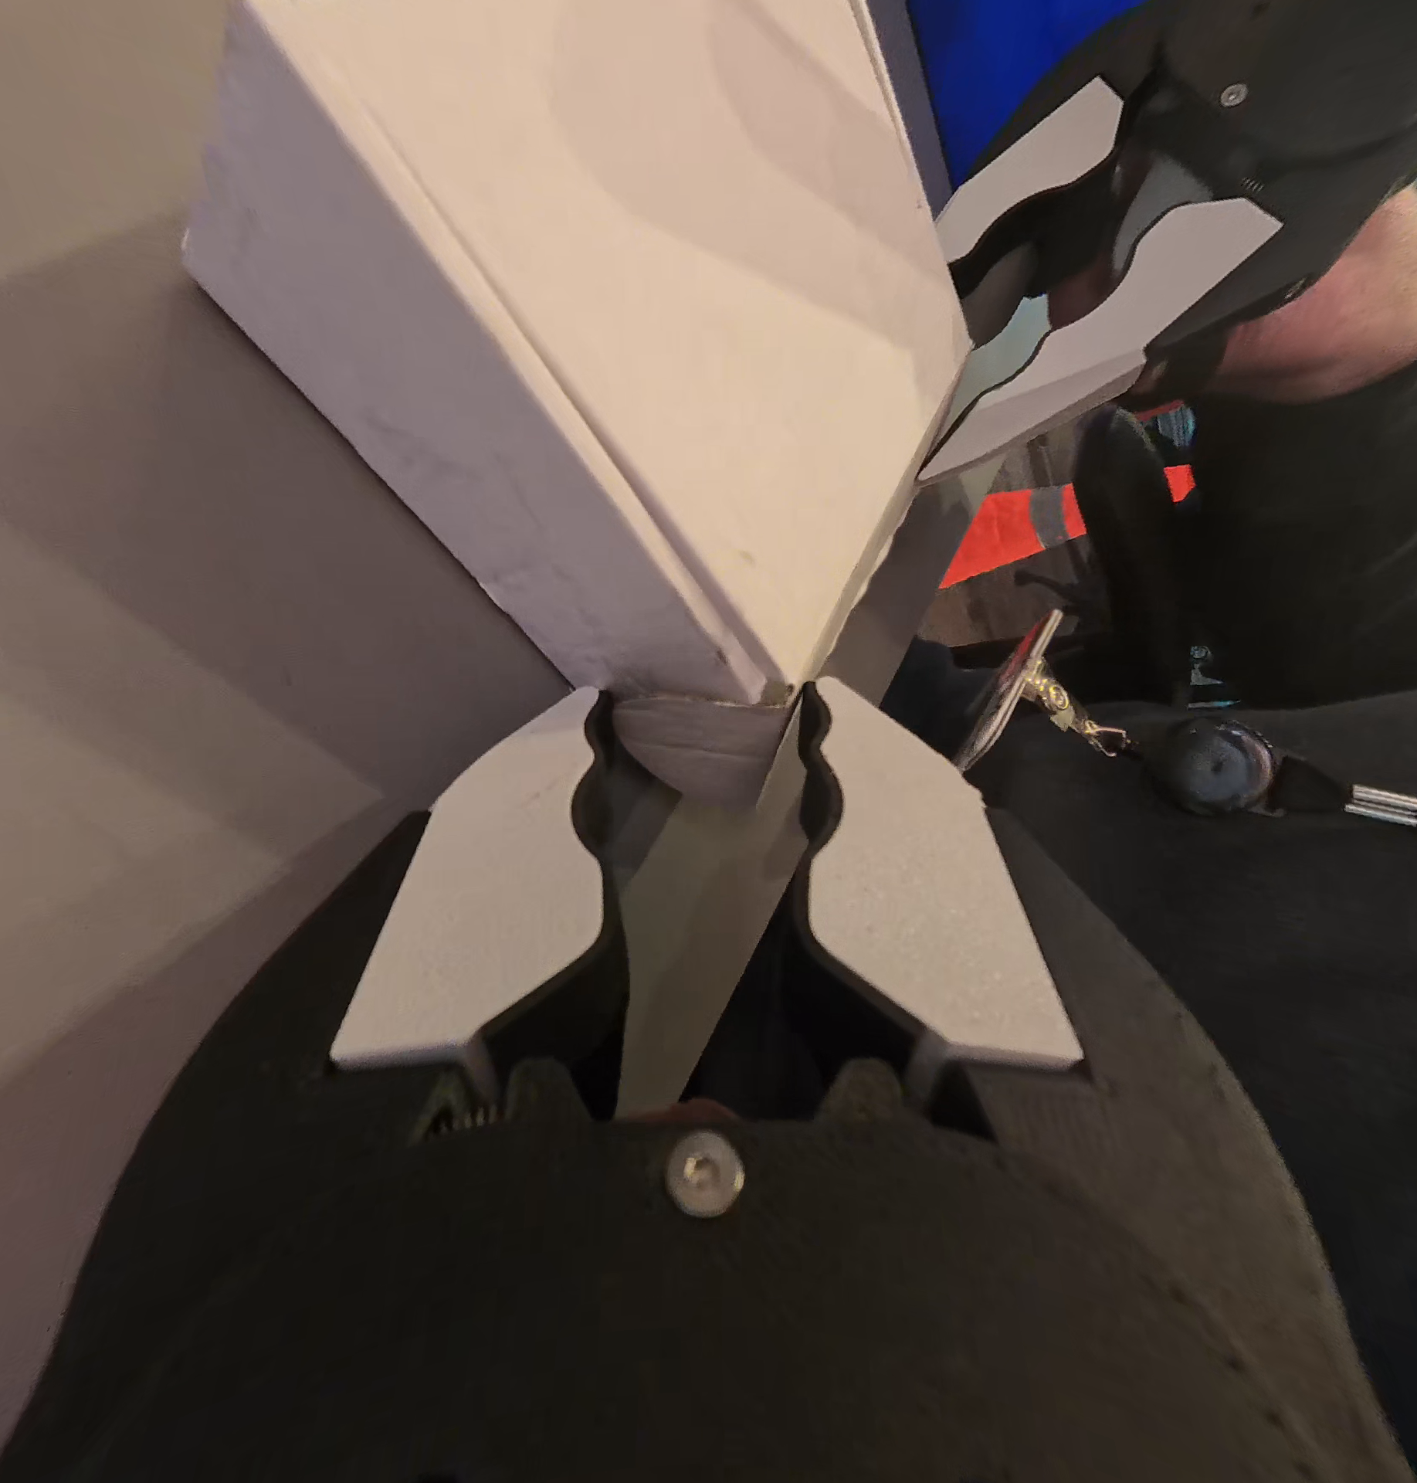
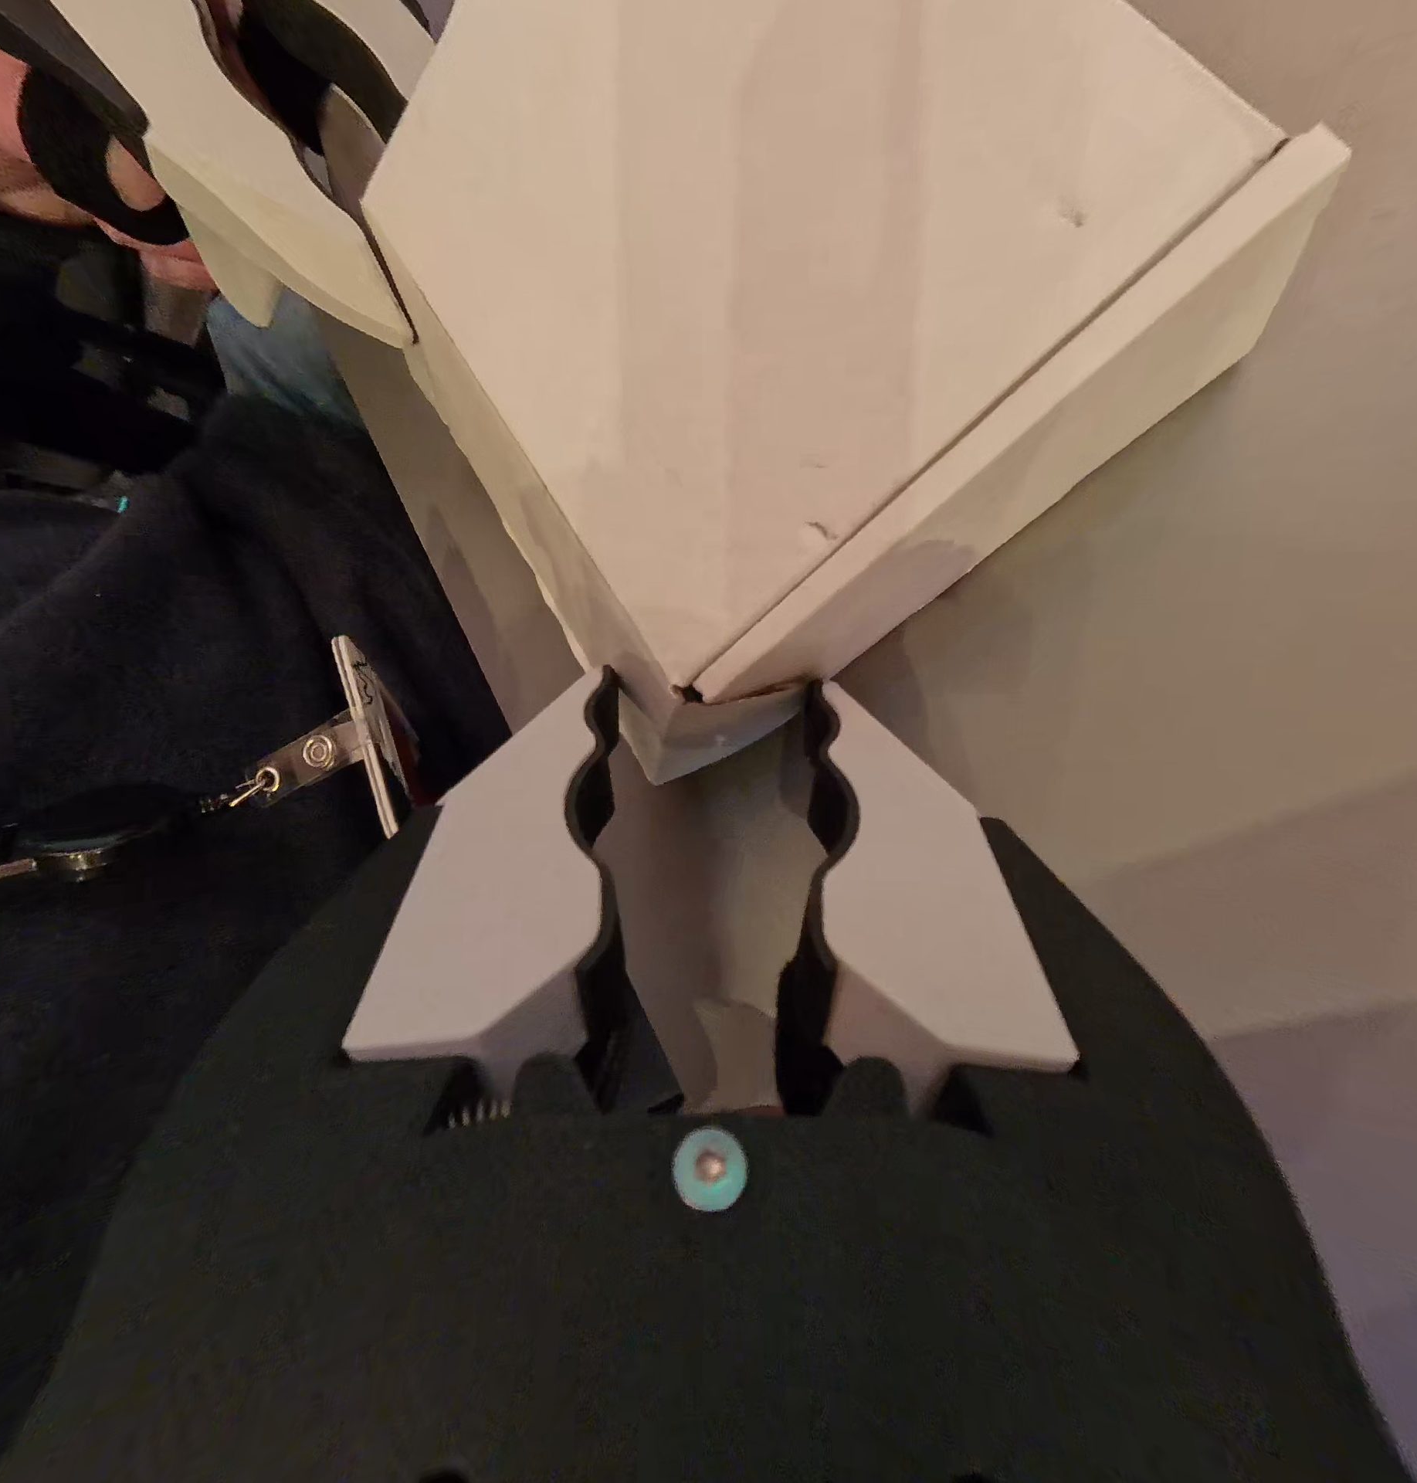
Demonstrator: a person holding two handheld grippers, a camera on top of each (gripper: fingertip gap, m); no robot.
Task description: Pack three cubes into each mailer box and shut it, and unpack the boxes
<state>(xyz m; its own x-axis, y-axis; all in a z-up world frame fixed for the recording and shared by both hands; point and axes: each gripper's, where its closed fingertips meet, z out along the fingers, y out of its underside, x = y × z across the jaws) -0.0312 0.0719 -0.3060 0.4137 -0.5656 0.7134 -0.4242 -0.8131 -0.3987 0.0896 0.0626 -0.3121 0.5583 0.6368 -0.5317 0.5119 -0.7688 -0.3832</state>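
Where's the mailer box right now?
The white mailer box sits shut on the table, centre of both wrist views, one near corner between each hand-held gripper's fingers: left, right.

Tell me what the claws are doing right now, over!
Left claw and right claw each straddle a near corner of the white mailer box. Box shut, on the table. Nothing blocking.

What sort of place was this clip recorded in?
Probably an office or lab workspace, though little shows. A white mailer box sits on a plain pale tabletop, a seated person wears a lanyard badge, and a blue screen glows behind.
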